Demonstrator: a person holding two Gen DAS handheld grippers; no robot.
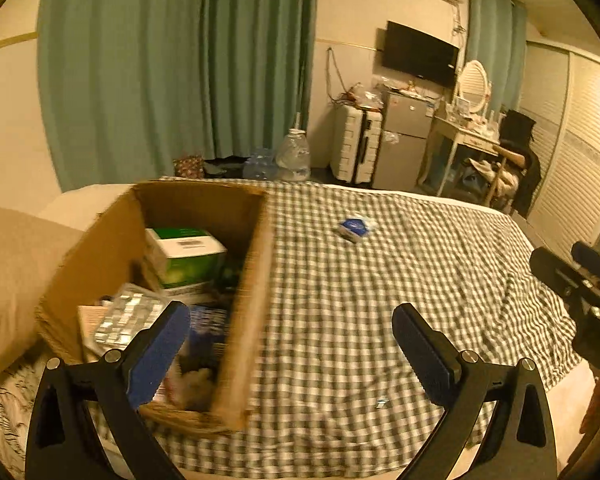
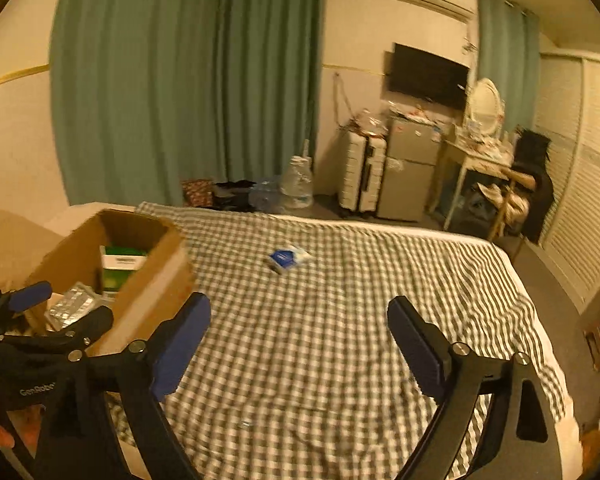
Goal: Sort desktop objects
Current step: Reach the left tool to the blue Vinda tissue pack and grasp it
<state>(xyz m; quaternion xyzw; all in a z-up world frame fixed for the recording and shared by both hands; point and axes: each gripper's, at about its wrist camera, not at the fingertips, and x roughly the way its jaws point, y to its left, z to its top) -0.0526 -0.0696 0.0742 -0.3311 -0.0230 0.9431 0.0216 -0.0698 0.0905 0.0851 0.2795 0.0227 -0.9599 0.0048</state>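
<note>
We hold both grippers, left gripper (image 1: pixel 292 332) and right gripper (image 2: pixel 298 328), jaws spread wide and empty above the checkered bed (image 2: pixel 340 320); a blue packet (image 2: pixel 286 258) lies beyond the cardboard box (image 1: pixel 252 280).

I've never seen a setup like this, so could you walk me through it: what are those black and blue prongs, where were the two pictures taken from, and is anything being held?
No robot here: a person holds a two-fingered tool in each hand, each carrying a wide-angle camera that looks along its fingers. One picture comes from the left gripper, the other from the right gripper. Both have their jaws wide apart and hold nothing. They hover over a bed with a checked bedspread. On it stands an open cardboard box already holding a green and white carton and silvery blister packs. A small blue and white packet lies alone on the spread.
</note>
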